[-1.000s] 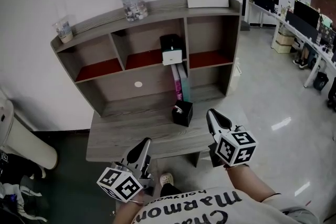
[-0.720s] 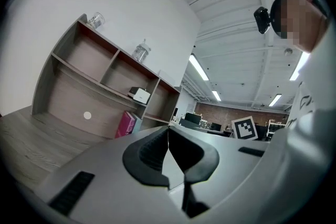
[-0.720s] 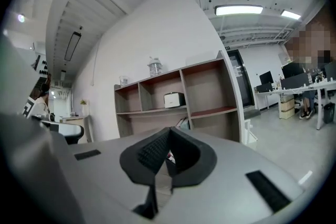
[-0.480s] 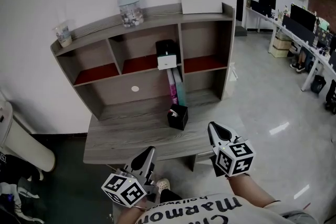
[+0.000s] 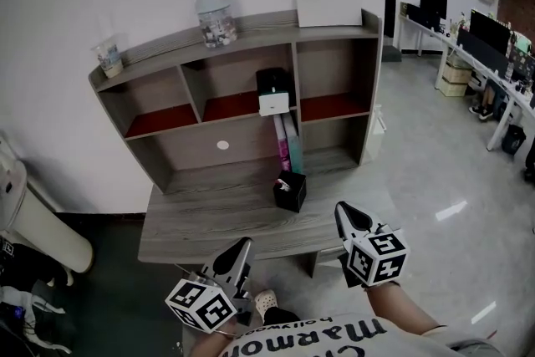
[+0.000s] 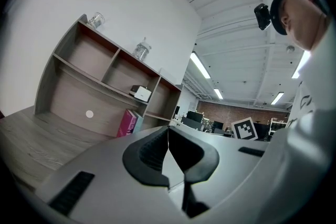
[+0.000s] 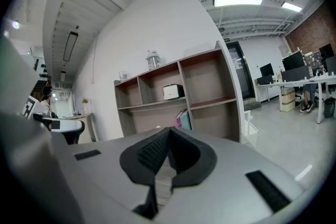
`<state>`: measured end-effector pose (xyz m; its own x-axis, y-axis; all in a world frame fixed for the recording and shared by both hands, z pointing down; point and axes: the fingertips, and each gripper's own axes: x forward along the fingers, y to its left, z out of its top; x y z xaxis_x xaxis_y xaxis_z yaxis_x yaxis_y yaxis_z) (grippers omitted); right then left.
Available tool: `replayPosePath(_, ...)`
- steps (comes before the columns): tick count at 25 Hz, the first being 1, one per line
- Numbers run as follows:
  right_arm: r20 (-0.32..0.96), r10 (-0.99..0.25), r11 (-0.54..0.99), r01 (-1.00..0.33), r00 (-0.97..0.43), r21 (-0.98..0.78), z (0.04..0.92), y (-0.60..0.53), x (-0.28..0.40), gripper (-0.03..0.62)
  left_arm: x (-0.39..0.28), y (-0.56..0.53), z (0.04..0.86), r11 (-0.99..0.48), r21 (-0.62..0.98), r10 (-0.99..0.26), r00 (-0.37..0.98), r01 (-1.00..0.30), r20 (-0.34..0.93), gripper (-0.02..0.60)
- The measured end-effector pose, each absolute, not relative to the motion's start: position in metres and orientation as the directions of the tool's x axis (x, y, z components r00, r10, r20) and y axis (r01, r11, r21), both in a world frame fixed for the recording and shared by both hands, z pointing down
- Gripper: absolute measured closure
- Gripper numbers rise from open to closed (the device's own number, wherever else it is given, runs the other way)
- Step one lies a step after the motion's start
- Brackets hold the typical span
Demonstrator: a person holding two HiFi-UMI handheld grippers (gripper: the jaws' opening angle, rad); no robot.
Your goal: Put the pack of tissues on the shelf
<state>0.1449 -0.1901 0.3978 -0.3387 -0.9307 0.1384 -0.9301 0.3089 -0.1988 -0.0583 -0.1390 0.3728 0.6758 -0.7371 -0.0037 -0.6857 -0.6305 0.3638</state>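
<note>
Your left gripper (image 5: 242,244) and right gripper (image 5: 341,207) hover off the desk's (image 5: 209,213) front edge, fingers pressed together, holding nothing. The pack of tissues (image 5: 273,94) sits at the front edge of the shelf's (image 5: 267,22) middle compartment, well apart from both

The person's shirt (image 5: 334,340) at 6 o'clock is cut off by the bottom edge. A white rounded object (image 5: 33,230) at 8 o'clock runs past the left edge. On top of the shelf (image 5: 261,22), the contents of the jar (image 5: 216,17) and of the small cup (image 5: 109,57) at 10 o'clock are too small to tell. So is the white bit poking from the black box (image 5: 290,190). Office desks (image 5: 500,79) at 2 o'clock are cropped by the right edge.
</note>
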Motion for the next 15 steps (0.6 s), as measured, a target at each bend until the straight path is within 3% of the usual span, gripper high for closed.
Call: replayPosePath(15, 0.169, -0.916, 0.331, -0.923, -0.364, -0.194, 0.4068, -0.1983, 0.1355, 0.586, -0.0653, -0.1494, 0.3805, -0.617, 0.382, -0.744, 0.668, -0.688, 0.002, 0.565)
